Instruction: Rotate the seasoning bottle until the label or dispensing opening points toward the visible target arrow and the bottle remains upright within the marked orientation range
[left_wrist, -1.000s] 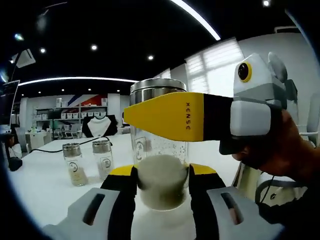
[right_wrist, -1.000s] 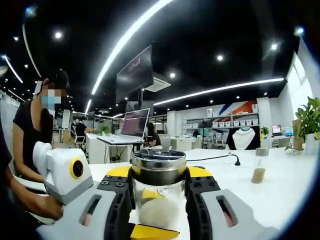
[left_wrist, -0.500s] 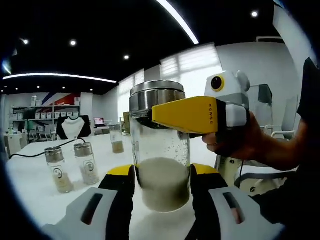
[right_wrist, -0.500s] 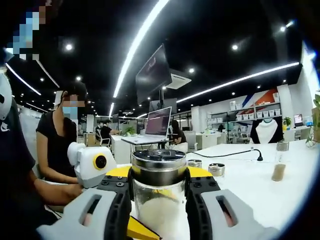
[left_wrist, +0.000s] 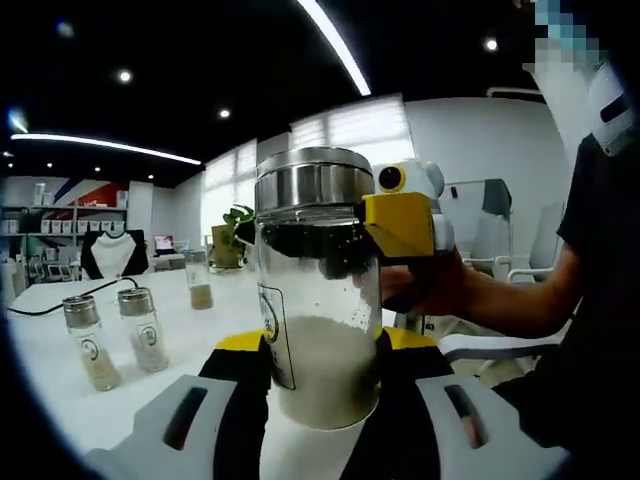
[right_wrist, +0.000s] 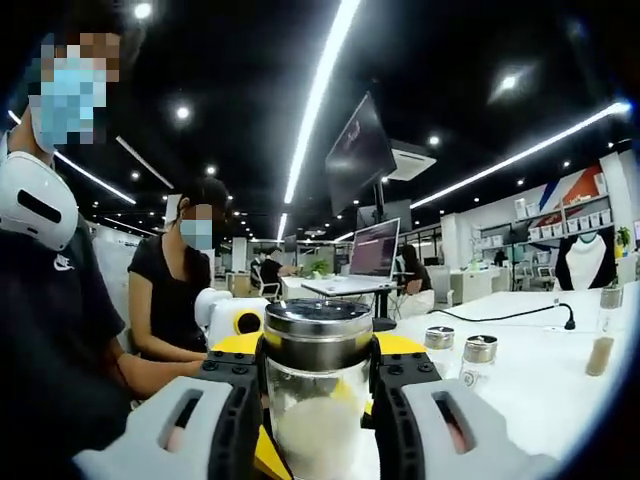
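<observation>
The bottle (left_wrist: 318, 290) is held upright over the white bench (left_wrist: 60, 385) — left gripper (left_wrist: 318, 395) jaws clamped on its lower body, right gripper (right_wrist: 318, 385) jaws clamped just under its steel cap. Two small shakers (left_wrist: 118, 335) are seen well apart.

Open office, dark ceiling (right_wrist: 250, 60) with strip lights (right_wrist: 325, 80). White table (left_wrist: 60, 400); blinded windows (left_wrist: 350, 125); hanging monitor (right_wrist: 360, 150); shelves (left_wrist: 60, 195) along far wall.

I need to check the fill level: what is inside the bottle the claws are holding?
The bottle holds pale powder filling roughly its lower third; clear glass above. Its steel cap hides the opening, and the left claw covers the base.
</observation>
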